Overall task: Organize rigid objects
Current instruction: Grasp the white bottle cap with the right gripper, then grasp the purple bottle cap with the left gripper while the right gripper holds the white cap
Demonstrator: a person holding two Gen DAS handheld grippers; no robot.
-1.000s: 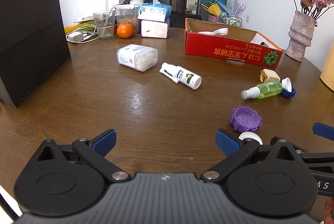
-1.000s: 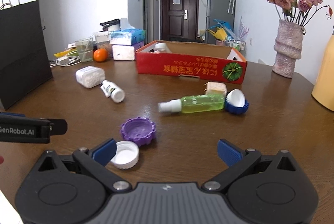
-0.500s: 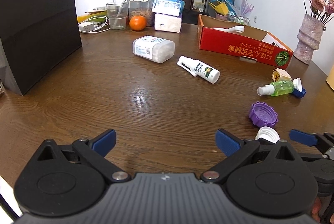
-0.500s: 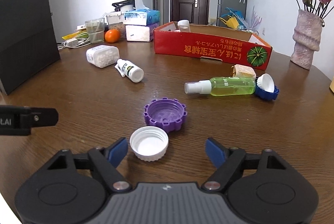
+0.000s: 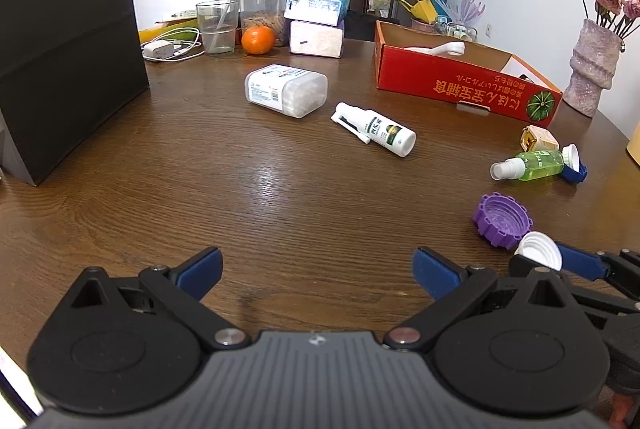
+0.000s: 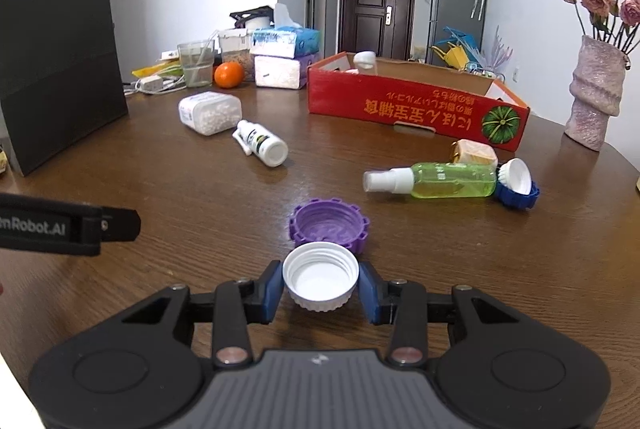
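Right wrist view, right claw (image 6: 321,283) just closing, pads against white cap (image 6: 320,279), left claw (image 5: 318,269) wide, empty

Even daylight filled both views – sharp focus, glare on the table (image 5: 276,177) at twelve o'clock, edges bowed.

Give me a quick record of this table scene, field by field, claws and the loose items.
right claw: jaws just been closing, pads against the white cap
left claw: open, nothing between
purple cap: on the table, just beyond the white cap
green spray bottle: lying on its side
red box: open, far side
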